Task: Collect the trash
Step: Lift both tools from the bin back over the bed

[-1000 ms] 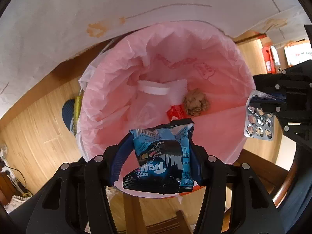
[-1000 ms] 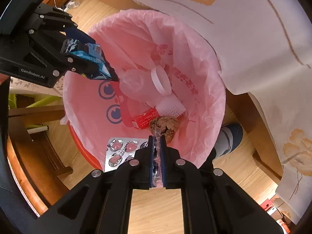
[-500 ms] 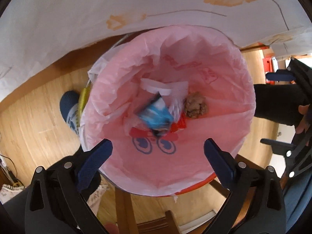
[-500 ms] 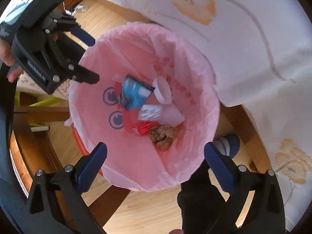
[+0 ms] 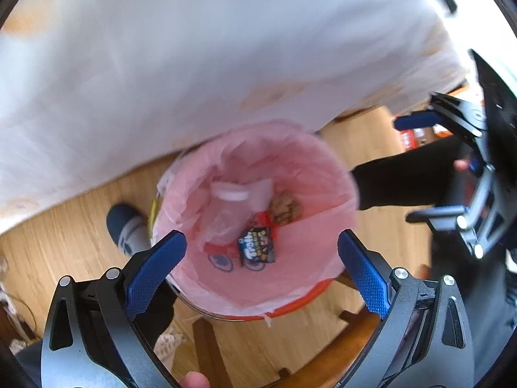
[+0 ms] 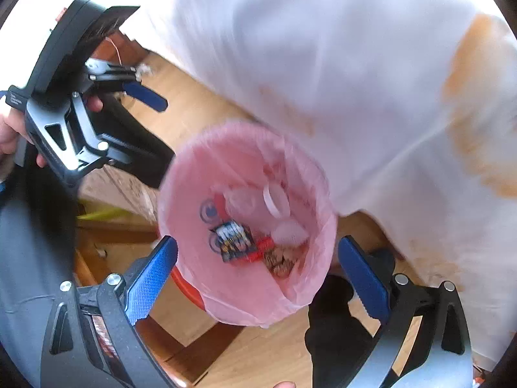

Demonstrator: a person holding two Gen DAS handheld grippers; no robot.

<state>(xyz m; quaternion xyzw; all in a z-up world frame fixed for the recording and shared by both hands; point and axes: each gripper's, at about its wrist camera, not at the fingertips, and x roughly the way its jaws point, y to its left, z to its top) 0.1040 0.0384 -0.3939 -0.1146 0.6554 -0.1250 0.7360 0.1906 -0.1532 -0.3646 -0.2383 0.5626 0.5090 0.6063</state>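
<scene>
Left gripper (image 5: 261, 252) and right gripper (image 6: 258, 252), nearest each camera, both hang above the bin (image 5: 258, 216) with jaws spread wide and nothing between the blue pads (image 5: 155, 268); the wide spread and the height above the rim suit a release already made, so the drop step appears finished for this pair of items. Each gripper also shows in the other's view, off to the side of the bin and held by a hand (image 6: 13, 135), again with jaws apart. Below them the bin, lined with a pink bag (image 6: 245, 304), sits on the floor and holds the collected trash: a dark blue snack wrapper (image 5: 257, 249) lying flat on the liner near the printed face, a red wrapper (image 6: 258, 249) just beside it, a crumpled brown wad (image 5: 286, 210), and a clear plastic cup (image 5: 231, 207) with a white rim leaning toward the back wall. A blister pack cannot be made out. Beside the bin a foot in a dark slipper (image 5: 126, 229) stands on the light wood floor (image 5: 64, 232). Farther off, a white cloth with faint orange print (image 6: 478, 123) hangs from the desk over the bin's far rim; both views are blurred, so finer detail is uncertain.
</scene>
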